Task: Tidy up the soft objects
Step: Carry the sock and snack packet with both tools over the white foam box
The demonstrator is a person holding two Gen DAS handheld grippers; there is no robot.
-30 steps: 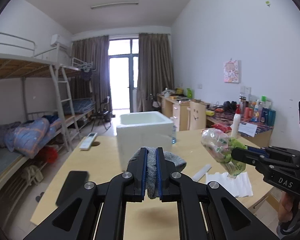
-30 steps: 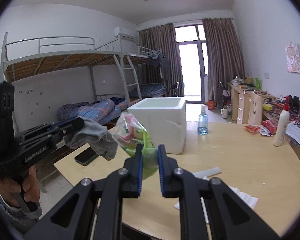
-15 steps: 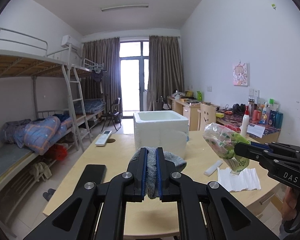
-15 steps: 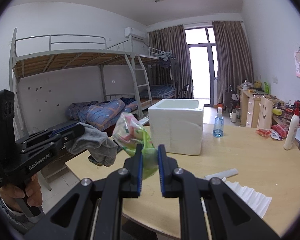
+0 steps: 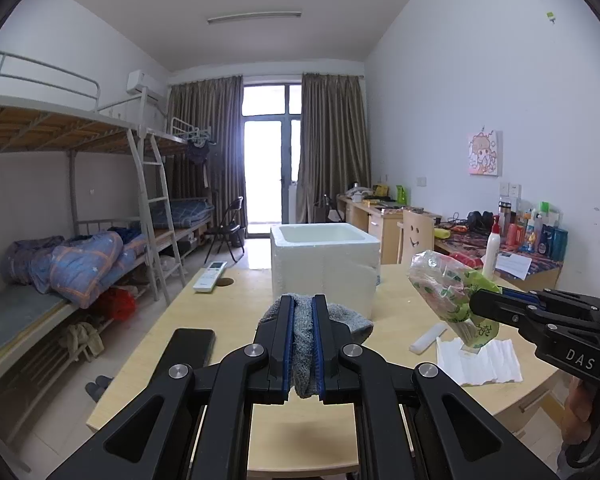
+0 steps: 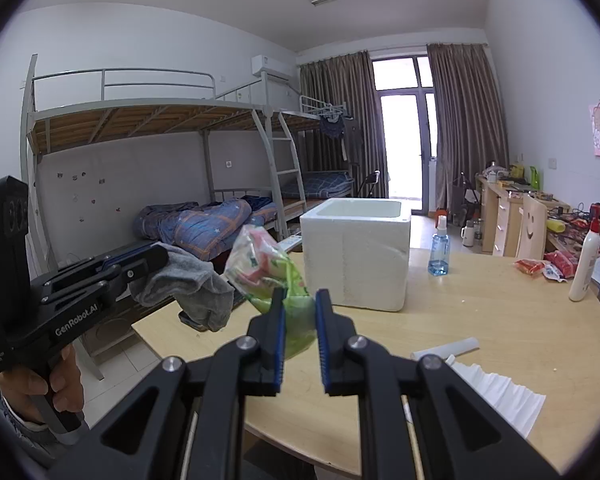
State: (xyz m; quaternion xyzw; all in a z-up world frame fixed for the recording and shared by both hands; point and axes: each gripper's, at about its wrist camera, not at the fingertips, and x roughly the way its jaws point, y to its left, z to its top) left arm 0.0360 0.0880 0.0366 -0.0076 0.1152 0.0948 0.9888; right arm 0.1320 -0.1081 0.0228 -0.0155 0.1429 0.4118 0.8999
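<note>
grey sock (image 5: 302, 340) drooping from left claw (image 5: 302, 322)

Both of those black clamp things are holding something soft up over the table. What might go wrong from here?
1. The left tool pinches the grey sock near one end; most of it droops free and might snag the rim of the white foam box.
2. The right tool grips only the lower corner of the green plastic bag; the slick film could slip out.
3. The two tools are held close together, so sock and bag could tangle.
</note>
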